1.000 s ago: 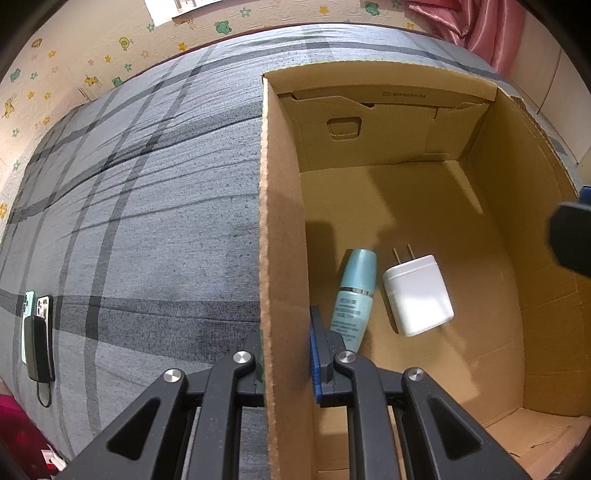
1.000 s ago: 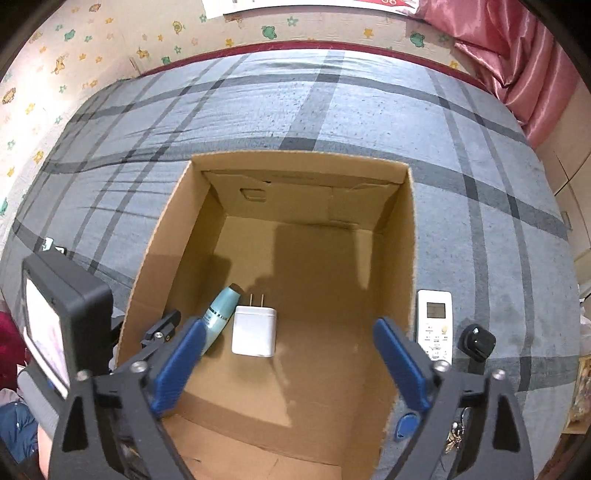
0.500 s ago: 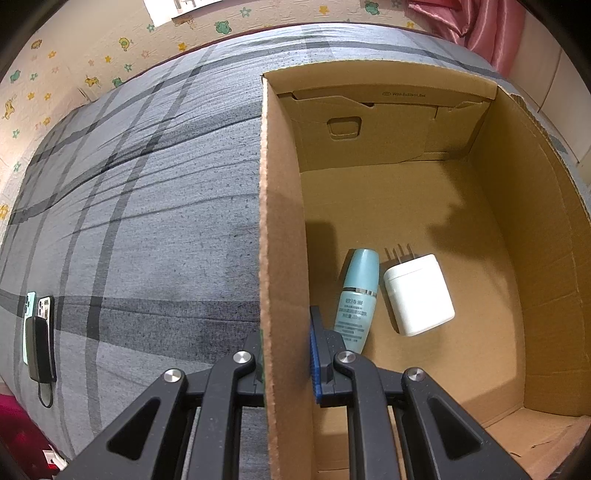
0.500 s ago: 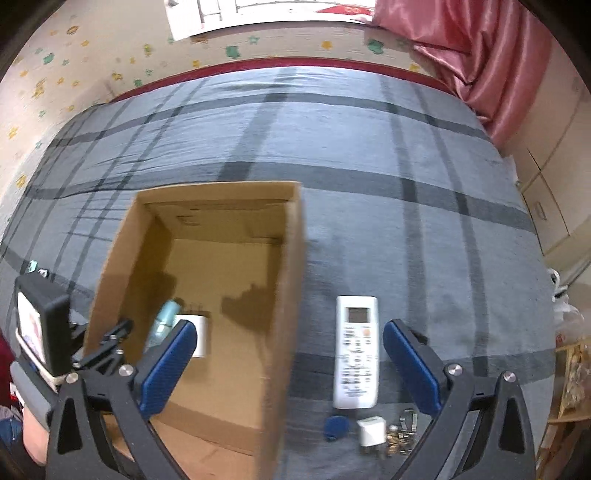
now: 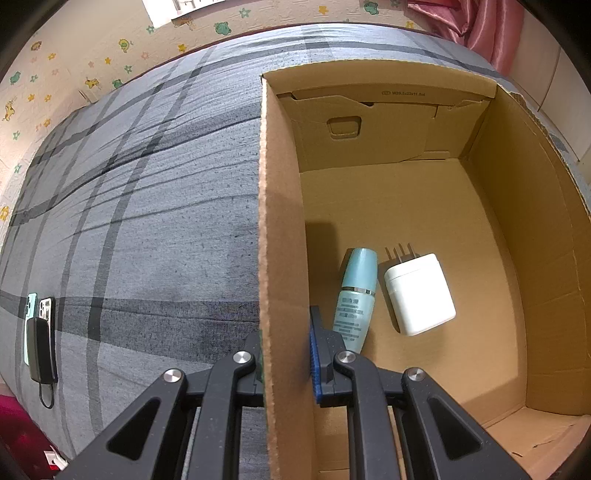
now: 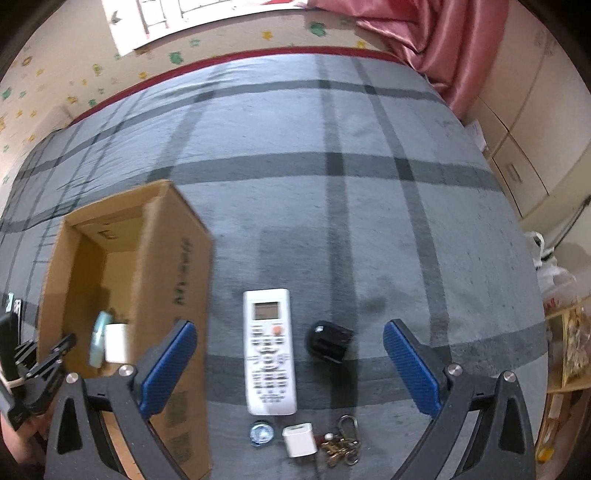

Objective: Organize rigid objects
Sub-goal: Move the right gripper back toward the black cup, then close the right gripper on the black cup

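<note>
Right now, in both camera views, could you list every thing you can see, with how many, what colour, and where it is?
cardboard box: 1, brown, open-topped, on the bed
bottle: 1, teal, lying inside the box
charger: 1, white, in the box beside the bottle
remote control: 1, white, on the bed outside the box
round black object: 1, black, just right of the remote
blue tag: 1, blue, below the remote
small charger: 1, white, beside the tag
keys: 1 bunch, metal, right of the small charger
phones: 2, left on the bed
bedsheet: 1, grey plaid
curtain: 1, pink, far corner
left hand-held gripper: shut on the box wall
right hand-held gripper: open, over the remote
</note>
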The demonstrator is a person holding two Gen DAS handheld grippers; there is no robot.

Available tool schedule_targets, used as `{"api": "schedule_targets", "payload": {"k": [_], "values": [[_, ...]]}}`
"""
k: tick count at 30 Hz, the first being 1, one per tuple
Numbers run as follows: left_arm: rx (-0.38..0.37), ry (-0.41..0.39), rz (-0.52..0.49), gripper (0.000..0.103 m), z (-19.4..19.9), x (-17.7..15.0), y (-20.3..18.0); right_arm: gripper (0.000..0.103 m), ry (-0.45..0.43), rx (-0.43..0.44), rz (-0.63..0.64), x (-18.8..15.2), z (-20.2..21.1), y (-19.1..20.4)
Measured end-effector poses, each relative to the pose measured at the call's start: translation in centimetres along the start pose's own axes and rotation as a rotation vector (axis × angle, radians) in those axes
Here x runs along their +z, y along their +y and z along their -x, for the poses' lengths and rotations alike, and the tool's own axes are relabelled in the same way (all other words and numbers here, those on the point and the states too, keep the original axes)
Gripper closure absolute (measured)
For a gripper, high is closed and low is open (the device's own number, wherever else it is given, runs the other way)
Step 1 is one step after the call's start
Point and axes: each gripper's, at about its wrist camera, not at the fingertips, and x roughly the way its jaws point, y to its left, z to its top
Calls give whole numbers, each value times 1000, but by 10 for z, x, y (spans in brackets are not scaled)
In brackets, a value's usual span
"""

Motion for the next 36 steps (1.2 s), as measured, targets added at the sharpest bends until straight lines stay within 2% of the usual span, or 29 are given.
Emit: {"api": "schedule_targets", "payload": {"k": [8, 19, 29, 30, 31, 33, 34, 35, 36], "values": [[1, 1, -1, 89, 0, 0, 0, 0, 52, -14, -64, -5, -40, -29], [6, -1, -4, 89, 1, 0, 0, 0, 119, -27, -92, -15, -84, -47], [6, -1, -4, 89, 1, 1, 0, 5, 128, -5, -88, -15, -93, -46], [6, -1, -3, 89, 1, 0, 0, 7, 126, -4, -86, -14, -93, -45], [5, -1, -3, 89, 1, 1, 0, 12, 127, -3, -84, -14, -93, -43], [8, 0, -5, 89, 0, 1, 0, 29, 142, 12, -88, -14, -96, -41], [8, 0, -5, 89, 0, 1, 0, 33, 149, 19, -91, -14, -97, -41], [9, -1, -5, 89, 0, 1, 0, 44, 158, 31, -97, -15, -98, -40], [9, -1, -5, 89, 0, 1, -1, 52, 164, 39, -97, -15, -100, -39]]}}
